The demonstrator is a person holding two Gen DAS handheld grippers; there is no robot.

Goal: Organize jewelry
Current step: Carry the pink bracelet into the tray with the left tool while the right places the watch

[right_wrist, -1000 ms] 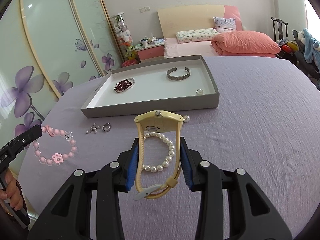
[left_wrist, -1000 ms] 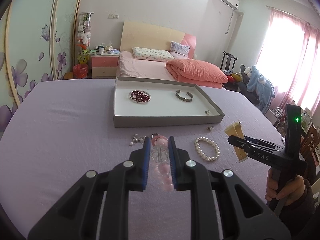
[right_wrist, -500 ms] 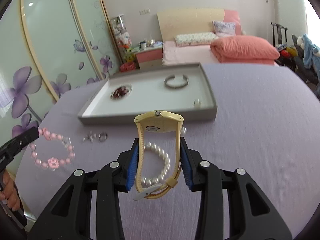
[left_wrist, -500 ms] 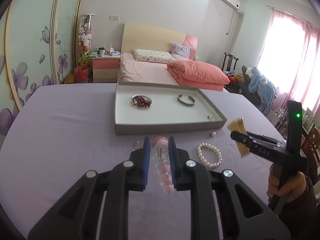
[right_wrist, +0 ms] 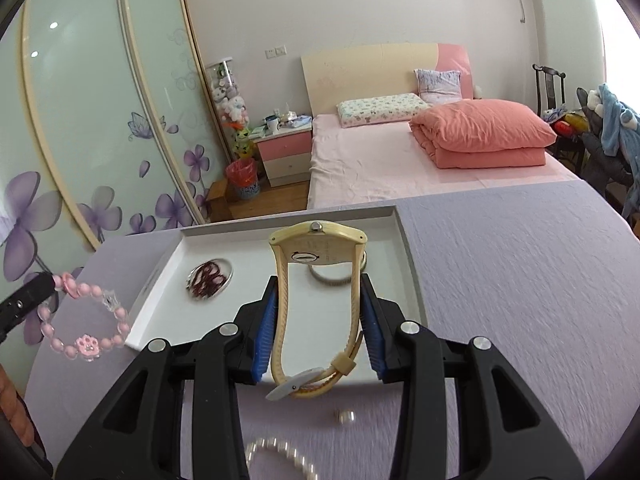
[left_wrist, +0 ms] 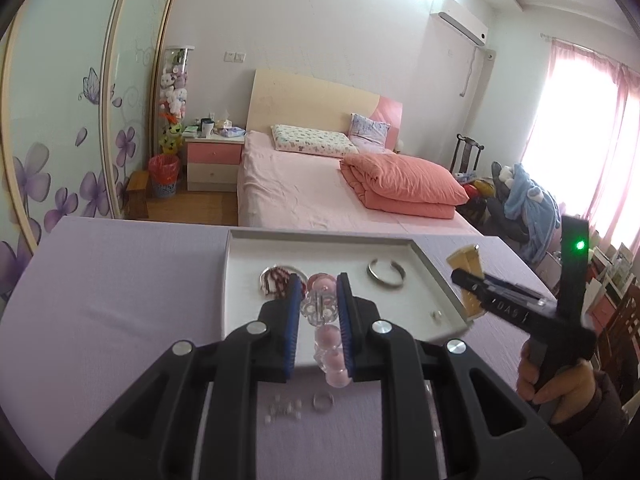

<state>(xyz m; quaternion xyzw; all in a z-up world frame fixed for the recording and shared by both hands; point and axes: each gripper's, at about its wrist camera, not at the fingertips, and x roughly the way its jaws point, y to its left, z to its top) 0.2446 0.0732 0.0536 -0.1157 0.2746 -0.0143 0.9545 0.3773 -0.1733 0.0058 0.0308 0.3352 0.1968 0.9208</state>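
Observation:
My left gripper (left_wrist: 319,294) is shut on a pink bead bracelet (left_wrist: 322,312), held above the near edge of the white tray (left_wrist: 444,284); the same bracelet (right_wrist: 86,320) dangles at the left of the right wrist view. My right gripper (right_wrist: 318,300) is shut on a cream wristwatch (right_wrist: 316,248), its strap pinched between the blue pads, over the tray (right_wrist: 412,272). Inside the tray lie a dark red bracelet (left_wrist: 276,276), a silver bangle (left_wrist: 386,272) and a small earring (left_wrist: 436,314).
On the purple tablecloth near the tray lie a ring (left_wrist: 322,400), a small pearl cluster (left_wrist: 282,406), a white pearl bracelet (right_wrist: 280,458) and a single pearl piece (right_wrist: 344,416). A person's hand (left_wrist: 560,384) grips the right tool. A bed stands beyond the table.
Both grippers have moved forward and slightly up, from above the loose jewelry on the cloth to over the tray. Each keeps its piece held.

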